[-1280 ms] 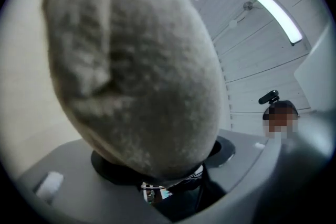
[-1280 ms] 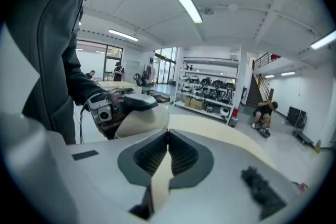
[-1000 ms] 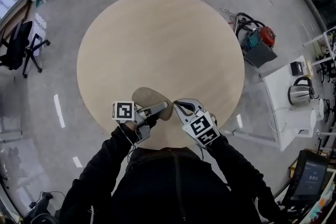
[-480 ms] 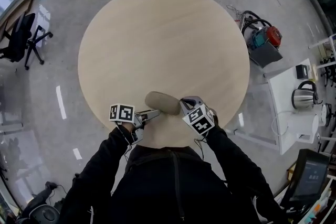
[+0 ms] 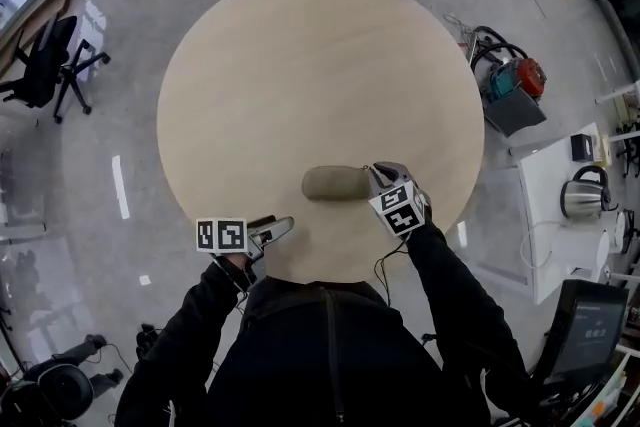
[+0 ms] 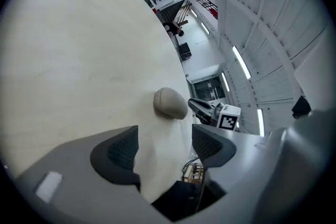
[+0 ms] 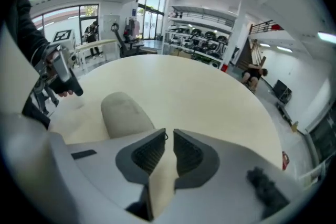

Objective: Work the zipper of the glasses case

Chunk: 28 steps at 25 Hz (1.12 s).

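Note:
The grey-brown glasses case [image 5: 335, 183] lies crosswise on the round table [image 5: 300, 65], near its front edge. My right gripper [image 5: 372, 177] is at the case's right end. Its pads stand only a thin slit apart, and a small dark loop, the zipper pull [image 7: 166, 136], is pinched at their tips. In the right gripper view the case [image 7: 123, 113] lies just left of my right gripper [image 7: 169, 139]. My left gripper [image 5: 285, 225] hangs over the table's front edge, apart from the case. It is open with nothing in it, and the case [image 6: 169, 102] shows beyond the left gripper [image 6: 165, 147].
A black office chair [image 5: 40, 80] stands on the floor to the left. On the right are a red machine [image 5: 510, 80] and a white side table with a kettle [image 5: 580, 195]. My dark sleeves fill the bottom of the head view.
The case has slid right and turned crosswise along with the right gripper. The left gripper has let go of it and drawn back left, to the table's front edge.

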Motion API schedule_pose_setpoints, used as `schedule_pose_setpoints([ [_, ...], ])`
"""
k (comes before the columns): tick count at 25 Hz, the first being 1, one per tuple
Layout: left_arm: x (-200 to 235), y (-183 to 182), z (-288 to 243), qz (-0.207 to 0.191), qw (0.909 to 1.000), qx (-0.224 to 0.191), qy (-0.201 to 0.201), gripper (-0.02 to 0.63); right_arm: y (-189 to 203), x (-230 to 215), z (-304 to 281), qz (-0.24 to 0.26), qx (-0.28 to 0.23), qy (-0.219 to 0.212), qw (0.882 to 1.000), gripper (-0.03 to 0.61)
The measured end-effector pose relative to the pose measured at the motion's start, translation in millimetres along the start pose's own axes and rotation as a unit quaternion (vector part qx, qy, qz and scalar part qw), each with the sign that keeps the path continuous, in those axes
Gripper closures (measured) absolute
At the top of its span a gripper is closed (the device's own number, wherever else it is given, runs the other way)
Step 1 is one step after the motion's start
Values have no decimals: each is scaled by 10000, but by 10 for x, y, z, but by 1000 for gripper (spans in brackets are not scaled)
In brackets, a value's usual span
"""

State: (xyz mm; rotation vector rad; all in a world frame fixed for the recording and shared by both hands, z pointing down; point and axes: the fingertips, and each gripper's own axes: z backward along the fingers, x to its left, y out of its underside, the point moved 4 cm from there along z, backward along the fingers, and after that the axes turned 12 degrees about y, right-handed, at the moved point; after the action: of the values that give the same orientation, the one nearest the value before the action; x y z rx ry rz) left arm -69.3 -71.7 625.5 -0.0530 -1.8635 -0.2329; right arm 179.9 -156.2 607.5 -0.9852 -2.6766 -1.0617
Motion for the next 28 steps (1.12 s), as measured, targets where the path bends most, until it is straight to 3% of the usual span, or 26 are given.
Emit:
schedule_pose_setpoints([
  [3, 62, -34, 100, -115, 9990, -147, -415, 302, -34, -181, -6, -742, -144, 292, 9967, 458],
  [8, -6, -123, 166, -355, 9977, -287, -511, 310, -112, -452, 156, -1459, -367, 605, 9868, 443],
  [11, -160, -221, 204, -776, 9949, -332, -557, 321, -211, -553, 398, -2065, -663, 639, 9741, 443],
  [14, -422, -371, 247, -1537, 9851, -330, -697, 354, -369, -579, 720, -2709, -1059, 445, 9557, 443],
  [16, -660, -470, 246, -2169, 9728, -314, -753, 381, -468, -567, 958, -2948, -1339, 319, 9456, 445],
  [19, -1036, -581, 233, -3118, 9462, -292, -816, 440, -572, -537, 1313, -3126, -1682, 299, 9344, 445],
  [24, -1607, -642, 224, -4469, 8874, -666, -915, 531, -663, -426, 1743, -3425, -2024, 247, 9171, 445],
  [26, -1814, -618, 228, -4858, 8658, -814, -877, 562, -725, -358, 1871, -3460, -2146, 181, 9132, 448],
  [28, -1975, -577, 247, -5029, 8565, -896, -740, 594, -811, -265, 1997, -3453, -2289, 75, 9101, 498],
])
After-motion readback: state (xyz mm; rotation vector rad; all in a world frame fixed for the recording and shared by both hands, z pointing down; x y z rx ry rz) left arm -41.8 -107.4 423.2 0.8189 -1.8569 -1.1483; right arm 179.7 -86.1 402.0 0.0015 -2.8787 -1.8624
